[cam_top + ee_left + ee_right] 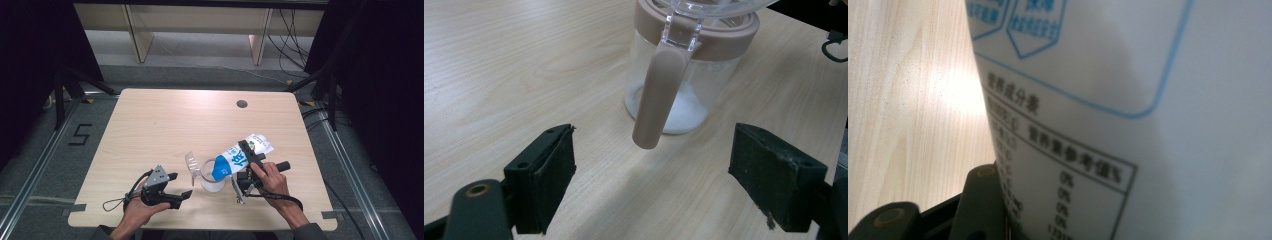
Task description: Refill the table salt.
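High view, left to right: left gripper (181, 186), jaws wide and empty, near the table's (165, 120) front edge; clear jug (212, 176) just right of it, lid (193, 166) flipped open; right gripper (248, 161) clamped on a tilted milk carton (241, 155), spout over the jug. Pouring judged under way. Left gripper view adds the jug's brown handle (659, 95) and white contents low inside (684, 112); right gripper view, the carton's printed panel (1108, 125).

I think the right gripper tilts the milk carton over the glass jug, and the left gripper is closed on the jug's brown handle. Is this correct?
Not quite. In the left gripper view the left gripper is open: the handle of the jug stands apart from its pads. The right gripper does tilt the milk carton over it.
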Available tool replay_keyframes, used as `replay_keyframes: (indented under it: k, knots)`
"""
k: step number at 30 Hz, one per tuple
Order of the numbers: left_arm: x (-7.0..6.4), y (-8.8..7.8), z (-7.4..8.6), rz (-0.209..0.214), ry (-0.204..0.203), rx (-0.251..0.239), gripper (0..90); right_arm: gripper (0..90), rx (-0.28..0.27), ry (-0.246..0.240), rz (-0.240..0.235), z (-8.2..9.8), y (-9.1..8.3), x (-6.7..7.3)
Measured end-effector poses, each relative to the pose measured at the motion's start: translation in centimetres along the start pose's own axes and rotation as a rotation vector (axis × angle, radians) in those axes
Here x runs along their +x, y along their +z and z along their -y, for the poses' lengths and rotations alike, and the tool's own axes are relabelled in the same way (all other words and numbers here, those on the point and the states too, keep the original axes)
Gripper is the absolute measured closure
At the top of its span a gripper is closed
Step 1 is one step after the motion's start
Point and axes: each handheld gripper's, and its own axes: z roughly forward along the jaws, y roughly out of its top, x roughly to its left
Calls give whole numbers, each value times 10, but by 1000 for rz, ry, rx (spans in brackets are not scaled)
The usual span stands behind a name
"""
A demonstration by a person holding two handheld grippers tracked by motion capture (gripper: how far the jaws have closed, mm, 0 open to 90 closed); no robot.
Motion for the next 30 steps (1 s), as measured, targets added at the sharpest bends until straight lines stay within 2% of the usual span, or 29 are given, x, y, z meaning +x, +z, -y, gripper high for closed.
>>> replay_keyframes:
  k: [16, 17, 20, 22, 24, 25, 26, 27, 30]
  knots:
    - [0, 0, 0, 0, -3, -1, 177, 523, 7, 10, 6, 0, -1, 1]
    - [0, 0, 0, 0, -2, -1, 176, 523, 2, -36, 6, 0, -1, -2]
    - [0, 0, 0, 2, 0, -1, 177, 525, 1, -22, 8, 0, -1, -1]
    - [0, 0, 0, 0, -2, -2, 177, 528, -30, -57, 29, -1, 2, -3]
    - [0, 0, 0, 0, -2, -1, 176, 528, -25, -67, 21, -1, 1, -4]
    - [0, 0, 0, 2, 1, -1, 176, 528, 7, -5, 7, 0, -1, 1]
    - [0, 0, 0, 2, 1, -1, 177, 528, 5, -5, 7, 0, -1, 1]
    - [0, 0, 0, 0, -2, 0, 177, 529, -12, 2, 25, 0, 0, 2]
    - [0, 0, 0, 1, -5, -6, 177, 530, -11, 2, 26, 0, 0, 2]
